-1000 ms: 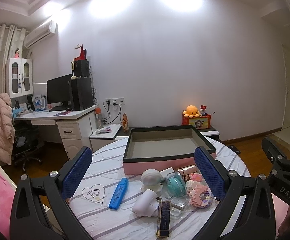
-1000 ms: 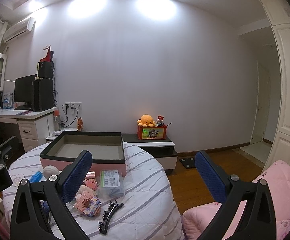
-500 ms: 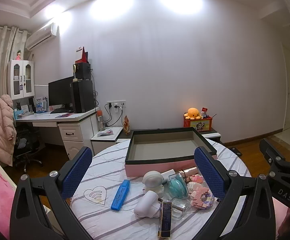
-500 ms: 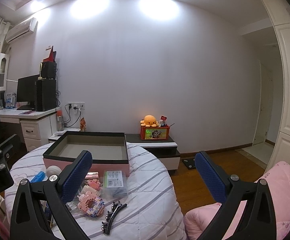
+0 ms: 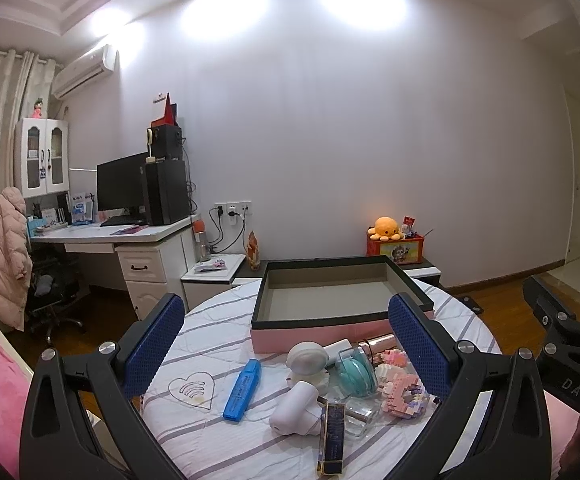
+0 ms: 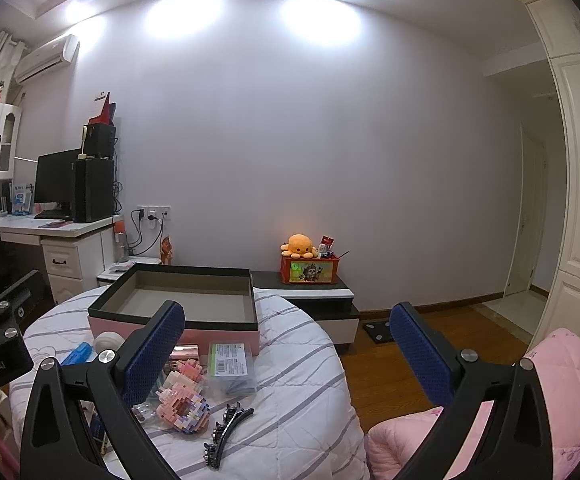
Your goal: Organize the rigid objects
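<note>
A pink box with a black rim lies empty at the back of the round table. In front of it lie a blue highlighter, two white gadgets, a teal item in a clear case, a pink brick donut, a dark gold-edged box, a clear packet and a black hair clip. My left gripper hovers open above the pile. My right gripper is open over the table's right edge. Neither holds anything.
The table wears a striped white cloth. Behind it stand a white desk with monitor, a low cabinet with an orange plush on a red box, and wooden floor. Pink bedding lies at right.
Both views have tilted slightly upward, so the table and box sit a little lower in the frames. Both grippers stay open and the objects have not moved.
</note>
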`<state>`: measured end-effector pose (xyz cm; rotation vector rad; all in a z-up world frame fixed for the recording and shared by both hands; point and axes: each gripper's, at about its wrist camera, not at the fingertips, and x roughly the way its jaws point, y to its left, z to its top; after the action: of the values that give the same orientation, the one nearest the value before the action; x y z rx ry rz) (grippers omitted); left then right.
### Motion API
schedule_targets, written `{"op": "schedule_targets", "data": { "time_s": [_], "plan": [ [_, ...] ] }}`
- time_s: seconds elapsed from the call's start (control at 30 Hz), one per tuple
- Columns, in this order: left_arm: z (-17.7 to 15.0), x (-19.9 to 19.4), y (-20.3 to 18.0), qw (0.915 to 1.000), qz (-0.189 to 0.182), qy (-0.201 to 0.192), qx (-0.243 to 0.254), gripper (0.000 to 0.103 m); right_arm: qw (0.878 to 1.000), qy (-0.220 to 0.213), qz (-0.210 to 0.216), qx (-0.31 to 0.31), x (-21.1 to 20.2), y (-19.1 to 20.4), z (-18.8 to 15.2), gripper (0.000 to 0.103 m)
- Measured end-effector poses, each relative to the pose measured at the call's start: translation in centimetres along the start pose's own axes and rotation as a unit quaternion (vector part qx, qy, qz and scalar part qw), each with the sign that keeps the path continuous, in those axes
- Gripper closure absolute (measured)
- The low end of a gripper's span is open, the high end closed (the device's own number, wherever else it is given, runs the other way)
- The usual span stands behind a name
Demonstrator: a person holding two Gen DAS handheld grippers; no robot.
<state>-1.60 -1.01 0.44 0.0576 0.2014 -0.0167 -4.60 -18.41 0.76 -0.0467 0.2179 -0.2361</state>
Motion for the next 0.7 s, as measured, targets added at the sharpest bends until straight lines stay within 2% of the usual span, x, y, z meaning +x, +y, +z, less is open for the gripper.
{"op": "schedule_targets", "data": {
  "time_s": [0.7],
  "plan": [
    [-0.14, -1.08, 0.72, 1.0000, 0.003, -0.008, -0.002, 0.000, 1.000, -0.004, 0.010, -0.003, -0.66, 0.18, 0.11, 0.000]
  ]
}}
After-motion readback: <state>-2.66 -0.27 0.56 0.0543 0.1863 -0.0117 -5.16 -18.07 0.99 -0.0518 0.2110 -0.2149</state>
